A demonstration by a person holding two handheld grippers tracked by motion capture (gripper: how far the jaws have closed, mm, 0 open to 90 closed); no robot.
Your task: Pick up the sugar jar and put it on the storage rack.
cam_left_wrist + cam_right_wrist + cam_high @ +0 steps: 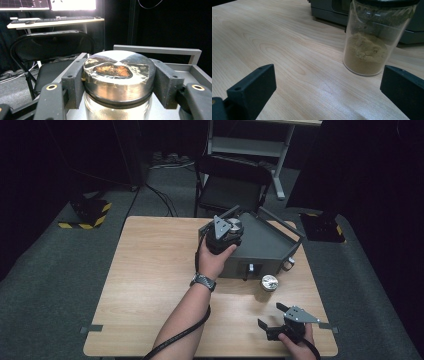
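Observation:
My left gripper (231, 231) is shut on a glass jar (117, 82) with a metal lid, its pads pressing both sides of the lid. It holds the jar over the left part of a grey tray (272, 245), whose rails (160, 50) show behind the jar. A second jar (269, 283) of tan powder (367, 51) stands on the wooden table (150, 285) just in front of the tray. At the table's near right edge my right gripper (274, 317) is open, with this jar a short way ahead of its jaws and apart from them.
A small silvery object (288, 264) sits at the tray's right front corner. A black folding chair (230, 182) stands behind the table, with a desk frame (265, 145) beyond it. Dark carpet surrounds the table.

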